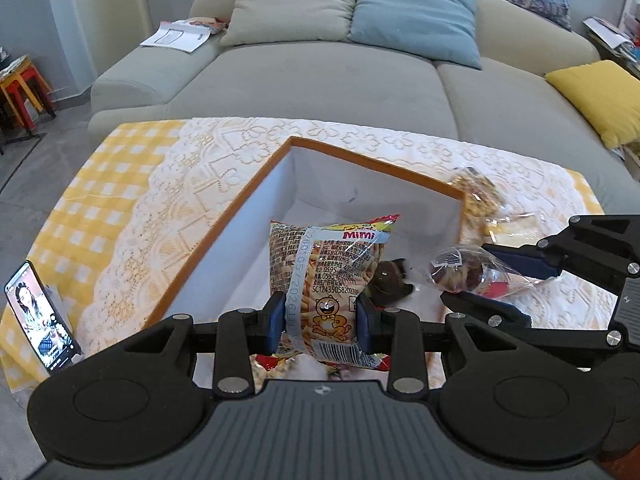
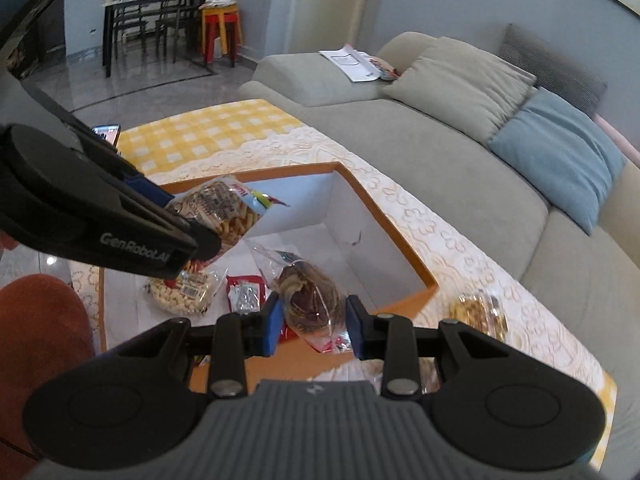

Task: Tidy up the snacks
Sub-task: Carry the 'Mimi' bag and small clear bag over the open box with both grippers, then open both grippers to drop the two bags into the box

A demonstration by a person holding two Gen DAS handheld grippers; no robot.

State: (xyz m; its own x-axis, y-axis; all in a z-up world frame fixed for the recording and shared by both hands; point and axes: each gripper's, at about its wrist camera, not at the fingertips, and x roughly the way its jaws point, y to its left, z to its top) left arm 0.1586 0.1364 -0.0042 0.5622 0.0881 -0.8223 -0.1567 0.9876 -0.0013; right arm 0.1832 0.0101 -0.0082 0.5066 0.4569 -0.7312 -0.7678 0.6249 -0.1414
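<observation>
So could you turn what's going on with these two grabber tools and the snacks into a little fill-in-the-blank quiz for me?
1. The left gripper is shut on the Mimi snack bag, holding it above the ____-rimmed box.
2. The right gripper grips a clear bag of ____-coloured snacks.
3. Left of the box, a ____ stands propped up with its screen lit.
4. One more snack pack lies ____ the box, on the lace cloth.

Missing words: orange; brown; phone; outside

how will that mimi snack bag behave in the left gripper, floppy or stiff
The Mimi snack bag probably flexes: thin crinkled film stands above the left gripper, pinched low. Likely light, being puffed sticks. Its glossy film looks slippery, and hard squeezing may crush the sticks.
</observation>
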